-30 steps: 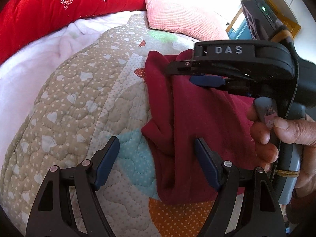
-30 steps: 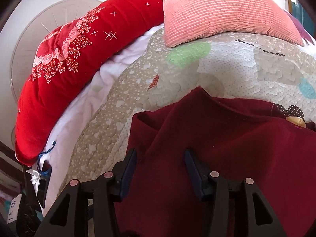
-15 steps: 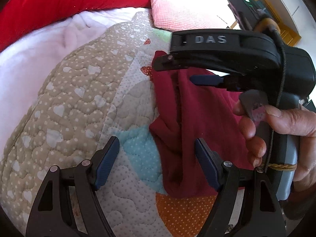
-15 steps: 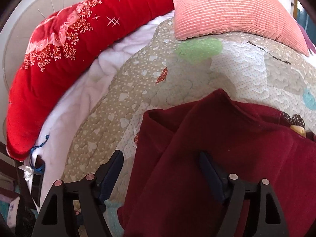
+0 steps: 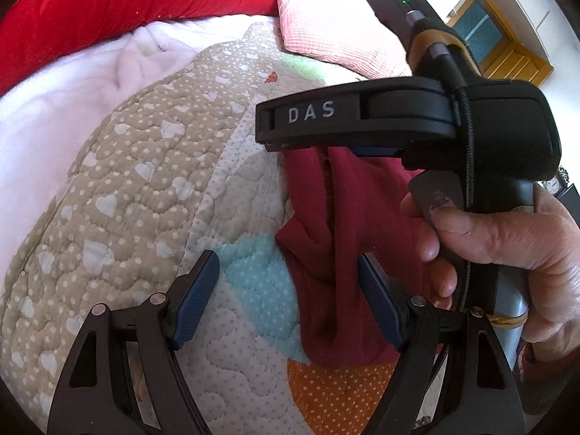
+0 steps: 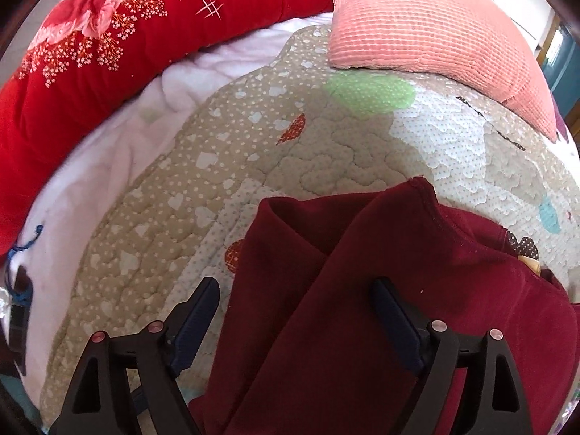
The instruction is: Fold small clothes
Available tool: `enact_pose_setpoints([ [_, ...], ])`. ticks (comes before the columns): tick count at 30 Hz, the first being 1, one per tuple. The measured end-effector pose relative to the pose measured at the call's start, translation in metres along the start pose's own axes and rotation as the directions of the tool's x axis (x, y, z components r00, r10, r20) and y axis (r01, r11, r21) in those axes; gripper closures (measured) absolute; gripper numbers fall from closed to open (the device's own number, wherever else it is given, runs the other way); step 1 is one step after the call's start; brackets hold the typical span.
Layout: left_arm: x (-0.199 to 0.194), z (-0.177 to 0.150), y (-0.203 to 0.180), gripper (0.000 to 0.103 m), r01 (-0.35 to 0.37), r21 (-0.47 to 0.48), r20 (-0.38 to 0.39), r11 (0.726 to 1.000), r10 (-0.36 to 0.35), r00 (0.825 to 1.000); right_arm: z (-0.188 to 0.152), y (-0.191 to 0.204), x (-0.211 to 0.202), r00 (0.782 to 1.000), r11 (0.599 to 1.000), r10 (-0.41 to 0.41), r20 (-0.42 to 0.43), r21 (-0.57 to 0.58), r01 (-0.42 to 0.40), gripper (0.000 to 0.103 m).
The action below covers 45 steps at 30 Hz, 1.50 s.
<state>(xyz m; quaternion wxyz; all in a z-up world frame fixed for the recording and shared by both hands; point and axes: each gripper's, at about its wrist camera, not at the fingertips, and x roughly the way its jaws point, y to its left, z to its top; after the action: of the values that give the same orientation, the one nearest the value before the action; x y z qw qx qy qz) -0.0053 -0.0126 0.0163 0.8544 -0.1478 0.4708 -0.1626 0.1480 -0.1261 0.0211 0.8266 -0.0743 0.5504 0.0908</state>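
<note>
A dark red garment (image 5: 337,253) lies bunched in long folds on the quilted bedspread (image 5: 145,188). My left gripper (image 5: 288,288) is open, its fingers straddling the garment's left edge just above it. The other gripper's black body marked DAS (image 5: 362,119) hovers over the garment's far end, held by a hand. In the right wrist view the same garment (image 6: 380,308) fills the lower right, and my right gripper (image 6: 295,310) is open above it, holding nothing.
A red flowered bolster (image 6: 90,54) and a pink ribbed pillow (image 6: 417,25) lie along the far side of the bed. A white fleece blanket (image 6: 108,166) lies between bolster and quilt. A wooden door (image 5: 507,50) shows at far right.
My right gripper has opened, let go of the garment and drawn back above it. The left gripper has stayed open and shifted slightly along the garment's edge.
</note>
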Motion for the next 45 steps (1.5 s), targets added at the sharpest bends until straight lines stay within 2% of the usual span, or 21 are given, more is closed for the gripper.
enact_pose_setpoints([
  [4, 0.002, 0.003, -0.002, 0.023, 0.001, -0.003, 0.002, 1.000, -0.001, 1.000, -0.001, 0.001, 0.002, 1.000, 1.000, -0.008, 0.009, -0.020, 0.008, 0.017],
  [6, 0.004, 0.004, -0.004, 0.022, 0.004, -0.005, 0.005, 1.000, -0.004, 1.000, -0.002, 0.002, 0.000, 1.000, 0.999, -0.012, 0.025, -0.047, 0.014, 0.026],
  [8, 0.006, 0.006, -0.006, 0.021, 0.003, -0.003, 0.008, 1.000, -0.003, 1.000, -0.006, -0.003, -0.006, 0.999, 0.999, -0.003, 0.047, -0.053, 0.006, 0.041],
  [11, 0.011, 0.010, -0.011, 0.021, 0.016, -0.002, 0.015, 1.000, -0.016, 1.000, -0.013, -0.018, -0.018, 0.994, 0.997, 0.078, 0.074, -0.019, -0.077, 0.056],
  [12, 0.012, 0.010, -0.013, 0.021, 0.024, -0.001, 0.017, 1.000, -0.024, 1.000, -0.014, -0.024, -0.021, 0.989, 0.993, 0.122, 0.081, 0.001, -0.122, 0.058],
  [14, 0.016, 0.012, -0.019, 0.022, 0.060, 0.006, 0.018, 0.998, -0.060, 0.998, -0.015, -0.026, -0.024, 0.983, 0.987, 0.159, 0.089, 0.021, -0.161, 0.062],
  [16, 0.020, 0.012, -0.027, 0.029, 0.108, 0.028, 0.013, 0.994, -0.108, 0.994, -0.016, -0.024, -0.027, 0.981, 0.985, 0.167, 0.096, 0.020, -0.170, 0.065],
  [17, 0.021, 0.012, -0.031, 0.038, 0.118, 0.040, 0.008, 0.992, -0.119, 0.993, -0.017, -0.023, -0.029, 0.981, 0.985, 0.168, 0.098, 0.017, -0.170, 0.068],
  [19, 0.023, 0.012, -0.037, 0.047, 0.106, 0.059, 0.019, 0.993, -0.107, 0.994, -0.020, -0.020, -0.034, 0.980, 0.985, 0.169, 0.109, 0.005, -0.170, 0.074],
  [20, 0.023, 0.013, -0.039, 0.058, 0.116, 0.061, 0.027, 0.991, -0.118, 0.993, -0.022, -0.020, -0.038, 0.979, 0.985, 0.168, 0.119, 0.001, -0.170, 0.077],
  [22, 0.016, 0.016, -0.038, 0.065, 0.171, 0.040, 0.056, 0.984, -0.173, 0.983, -0.025, -0.021, -0.048, 0.973, 0.984, 0.180, 0.142, -0.008, -0.180, 0.080],
  [24, 0.009, 0.020, -0.040, 0.070, 0.207, 0.051, 0.083, 0.977, -0.211, 0.974, -0.027, -0.031, -0.055, 0.963, 0.975, 0.215, 0.165, 0.015, -0.221, 0.080],
  [27, 0.009, 0.021, -0.043, 0.071, 0.195, 0.076, 0.086, 0.978, -0.201, 0.976, -0.030, -0.054, -0.058, 0.933, 0.940, 0.310, 0.185, 0.085, -0.329, 0.079],
  [28, 0.010, 0.022, -0.042, 0.071, 0.189, 0.071, 0.083, 0.979, -0.195, 0.977, -0.033, -0.064, -0.059, 0.918, 0.919, 0.344, 0.198, 0.126, -0.372, 0.073],
  [29, 0.014, 0.023, -0.041, 0.071, 0.181, 0.056, 0.072, 0.982, -0.184, 0.980, -0.037, -0.072, -0.061, 0.905, 0.900, 0.371, 0.210, 0.160, -0.406, 0.059],
  [31, 0.022, 0.022, -0.038, 0.071, 0.178, 0.026, 0.054, 0.984, -0.179, 0.982, -0.044, -0.082, -0.064, 0.890, 0.877, 0.393, 0.231, 0.198, -0.438, 0.055],
  [36, 0.032, 0.021, -0.037, 0.071, 0.157, 0.004, 0.040, 0.988, -0.157, 0.987, -0.068, -0.094, -0.071, 0.916, 0.905, 0.335, 0.223, 0.196, -0.379, 0.055],
  [39, 0.036, 0.019, -0.041, 0.071, 0.133, 0.017, 0.047, 0.991, -0.134, 0.990, -0.070, -0.097, -0.069, 0.910, 0.895, 0.355, 0.213, 0.202, -0.397, 0.055],
  [43, 0.039, 0.017, -0.045, 0.071, 0.112, 0.028, 0.048, 0.993, -0.113, 0.992, -0.051, -0.083, -0.069, 0.881, 0.868, 0.400, 0.251, 0.203, -0.452, 0.055],
  [44, 0.037, 0.017, -0.036, 0.071, 0.112, 0.029, 0.047, 0.993, -0.113, 0.992, -0.045, -0.078, -0.066, 0.881, 0.869, 0.402, 0.248, 0.200, -0.453, 0.055],
  [45, 0.037, 0.017, -0.033, 0.071, 0.113, 0.030, 0.047, 0.993, -0.114, 0.992, -0.039, -0.072, -0.061, 0.890, 0.877, 0.390, 0.236, 0.199, -0.437, 0.055],
])
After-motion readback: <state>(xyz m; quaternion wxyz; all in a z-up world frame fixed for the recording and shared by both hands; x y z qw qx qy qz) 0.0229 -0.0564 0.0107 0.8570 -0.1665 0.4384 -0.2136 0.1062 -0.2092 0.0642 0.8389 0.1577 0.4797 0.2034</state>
